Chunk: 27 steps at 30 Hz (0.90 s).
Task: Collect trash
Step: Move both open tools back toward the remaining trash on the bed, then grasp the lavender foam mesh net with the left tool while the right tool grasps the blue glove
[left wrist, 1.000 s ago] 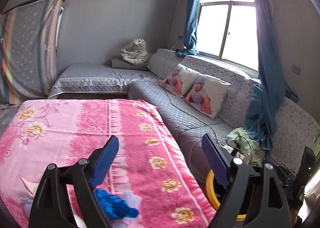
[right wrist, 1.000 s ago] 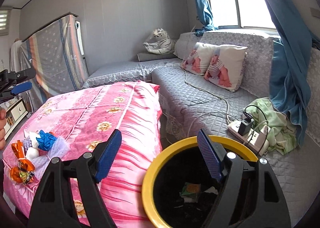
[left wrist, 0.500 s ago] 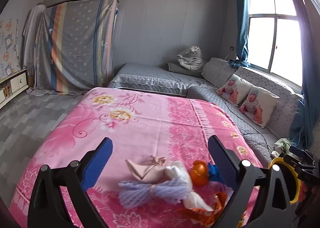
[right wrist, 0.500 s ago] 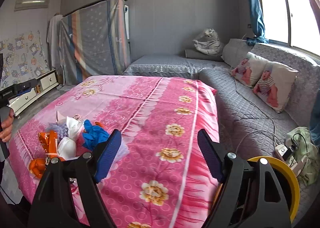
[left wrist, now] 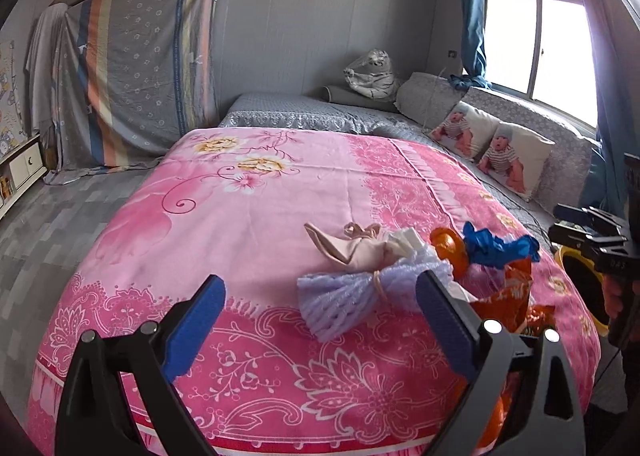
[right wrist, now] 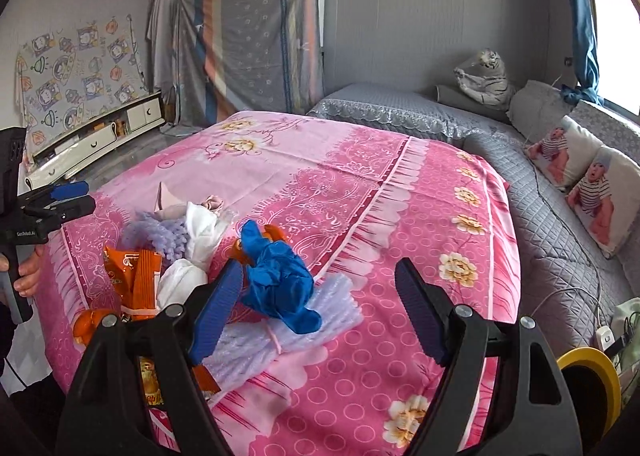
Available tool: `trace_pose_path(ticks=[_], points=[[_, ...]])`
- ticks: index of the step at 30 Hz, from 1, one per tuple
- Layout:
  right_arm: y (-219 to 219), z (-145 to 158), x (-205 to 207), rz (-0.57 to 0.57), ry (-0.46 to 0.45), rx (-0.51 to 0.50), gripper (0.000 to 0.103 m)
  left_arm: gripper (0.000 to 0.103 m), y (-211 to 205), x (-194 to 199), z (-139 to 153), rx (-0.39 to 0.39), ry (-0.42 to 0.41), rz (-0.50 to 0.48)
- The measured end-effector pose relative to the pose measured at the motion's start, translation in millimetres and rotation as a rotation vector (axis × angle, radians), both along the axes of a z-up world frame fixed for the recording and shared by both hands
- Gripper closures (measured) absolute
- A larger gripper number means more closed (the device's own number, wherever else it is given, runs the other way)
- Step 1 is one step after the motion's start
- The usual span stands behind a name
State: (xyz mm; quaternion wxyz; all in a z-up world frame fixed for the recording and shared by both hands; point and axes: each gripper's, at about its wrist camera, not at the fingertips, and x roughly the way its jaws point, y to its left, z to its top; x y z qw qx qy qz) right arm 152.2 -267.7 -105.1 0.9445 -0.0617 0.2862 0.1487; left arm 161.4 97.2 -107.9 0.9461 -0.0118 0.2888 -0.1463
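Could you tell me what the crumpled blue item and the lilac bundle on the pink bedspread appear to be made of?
The blue item looks like thin rubbery glove material: matte and softly creased. The lilac bundle looks like foam netting, ribbed and slightly translucent, cinched with a band; I cannot be certain of either.

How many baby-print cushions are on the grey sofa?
2. Both baby-print cushions lean against the sofa backrest below the window, side by side: the far one and the near one. None appears hidden.

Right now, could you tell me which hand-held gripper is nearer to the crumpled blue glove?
Right. The right hand-held gripper has the blue glove just beside its left finger; the left hand-held gripper sits farther back, behind the purple foam net.
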Motion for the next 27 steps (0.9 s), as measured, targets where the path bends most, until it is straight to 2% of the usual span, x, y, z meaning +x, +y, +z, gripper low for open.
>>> trace_pose_path(ticks=[6,9,21,27], points=[[17,-7,12,0.047,0.019,-0.039,0.029,0.010,-13,7,-14,0.042,0.020,-0.098],[22,-10,17,0.065,0.024,-0.048,0.029,0.010,-17,15,-19,0.039,0.046,-0.128],[30,-22,33,0.085,0.060,-0.085,0.029,0.011,-30,38,-31,0.055,0.113,-0.191],[35,-25,37,0.106,0.069,-0.105,0.029,0.011,-34,47,-34,0.040,0.141,-0.212]])
